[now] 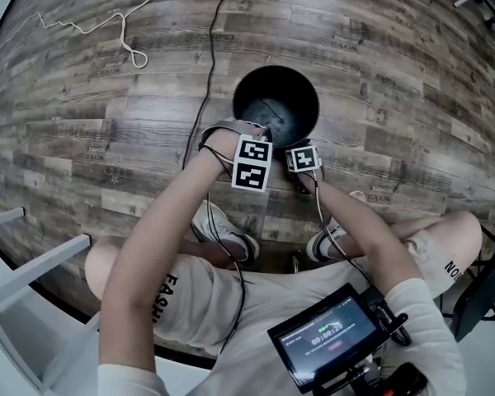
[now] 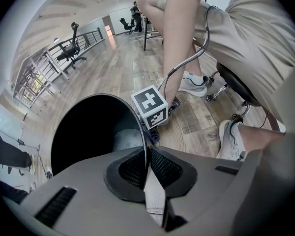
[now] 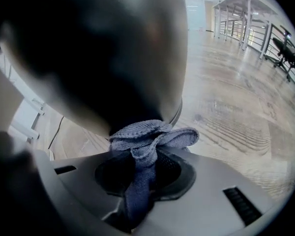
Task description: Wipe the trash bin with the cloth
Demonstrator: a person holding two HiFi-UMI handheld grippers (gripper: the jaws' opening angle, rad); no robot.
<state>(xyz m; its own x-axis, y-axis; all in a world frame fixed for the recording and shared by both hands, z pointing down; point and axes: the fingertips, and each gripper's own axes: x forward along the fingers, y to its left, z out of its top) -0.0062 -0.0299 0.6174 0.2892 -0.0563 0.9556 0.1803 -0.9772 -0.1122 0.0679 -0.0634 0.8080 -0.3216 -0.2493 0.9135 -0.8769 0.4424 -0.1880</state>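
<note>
The left gripper [image 2: 147, 167] is clenched on the rim of the round black trash bin [image 1: 277, 81] on the wood floor [image 1: 107, 130], the right gripper [image 3: 145, 170] grasps a bunched blue-grey cloth [image 3: 150, 134] at its outer wall: wiping seems begun, next needing firm strokes around it

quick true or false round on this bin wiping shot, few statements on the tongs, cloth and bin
1. The left tongs are shut on the trash bin's rim. True.
2. The right tongs are empty. False: they grip a blue-grey cloth.
3. The trash bin lies on its side. False: it stands upright on the wood floor, opening upward.
4. A black cable lies on the floor beside the bin. True.
</note>
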